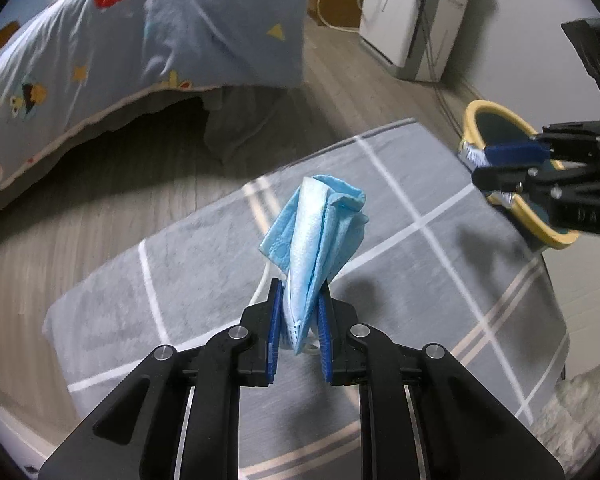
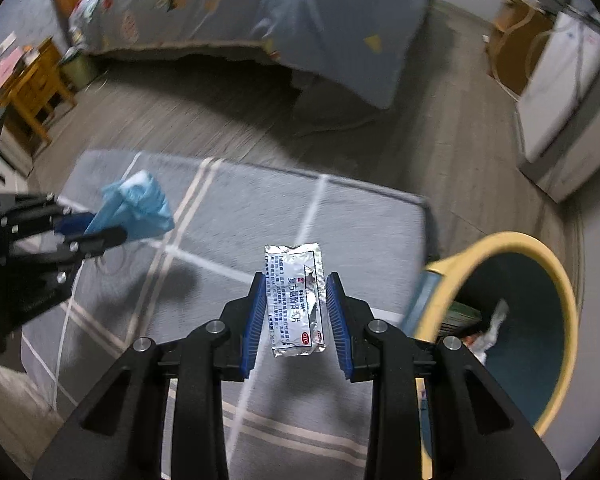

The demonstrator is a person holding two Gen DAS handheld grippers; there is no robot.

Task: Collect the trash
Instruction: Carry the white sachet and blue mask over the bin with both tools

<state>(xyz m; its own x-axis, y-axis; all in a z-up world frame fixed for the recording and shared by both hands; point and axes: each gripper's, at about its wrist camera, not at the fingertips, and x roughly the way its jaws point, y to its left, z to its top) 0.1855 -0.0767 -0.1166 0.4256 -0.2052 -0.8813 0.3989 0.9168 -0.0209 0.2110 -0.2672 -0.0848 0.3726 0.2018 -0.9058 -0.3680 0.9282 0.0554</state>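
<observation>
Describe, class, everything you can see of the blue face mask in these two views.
The face mask is pale blue, of thin pleated fabric with a whiter inner face, crumpled and folded lengthwise. It stands upright above the grey rug, clamped at its lower end between the blue-padded jaws of the left gripper. A white ear loop hangs by the pads. The right wrist view shows it bunched, touching nothing else.

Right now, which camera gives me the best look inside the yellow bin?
The right wrist view: the yellow bin opens toward the camera, showing its dark interior and trash at the bottom. In the left wrist view the bin sits at the edge, mostly hidden behind the right gripper.
</observation>
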